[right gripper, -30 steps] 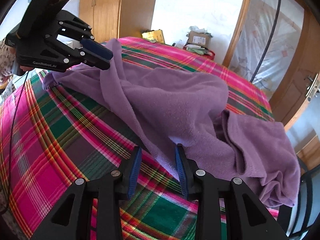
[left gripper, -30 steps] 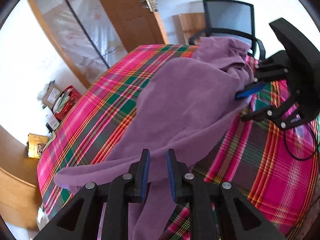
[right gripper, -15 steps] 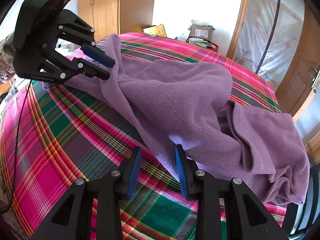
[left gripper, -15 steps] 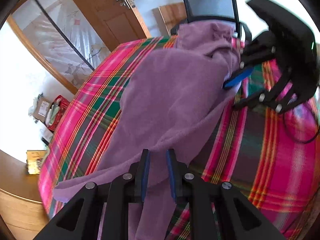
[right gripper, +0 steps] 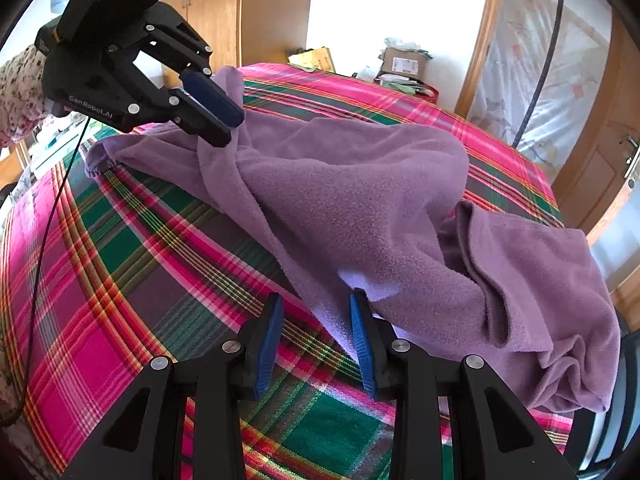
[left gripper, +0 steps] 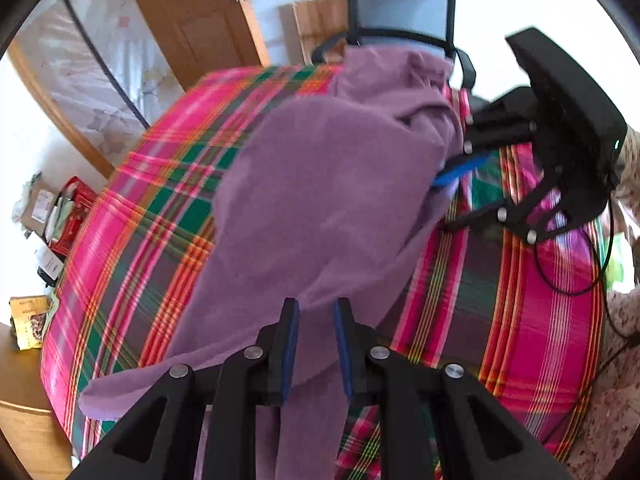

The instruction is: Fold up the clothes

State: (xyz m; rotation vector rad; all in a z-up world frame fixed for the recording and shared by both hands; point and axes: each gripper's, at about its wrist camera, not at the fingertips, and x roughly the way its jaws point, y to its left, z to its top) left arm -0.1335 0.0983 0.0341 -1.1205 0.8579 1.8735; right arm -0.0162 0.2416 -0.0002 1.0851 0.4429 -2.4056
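Observation:
A purple fleece garment (left gripper: pixel 320 184) lies crumpled across a pink and green plaid cloth (left gripper: pixel 500 320) on the table. My left gripper (left gripper: pixel 316 344) is shut on one end of the garment, with fabric bunched between its blue pads. It also shows in the right wrist view (right gripper: pixel 218 116), lifting that end. My right gripper (right gripper: pixel 316 340) is open at the garment's (right gripper: pixel 360 208) near edge, and the fabric rests against its right pad. It shows in the left wrist view (left gripper: pixel 460 184) at the garment's far side.
A black mesh chair (left gripper: pixel 400 8) stands behind the table's far end. Boxes and bags (left gripper: pixel 44 216) lie on the floor by the wall. A wooden door (left gripper: pixel 192 16) and wardrobe (right gripper: pixel 240 12) are nearby. A black cable (left gripper: pixel 568 280) lies on the cloth.
The left gripper has lifted and pulled its end of the garment, drawing the fabric up and tighter. The right gripper stays open at the garment's edge.

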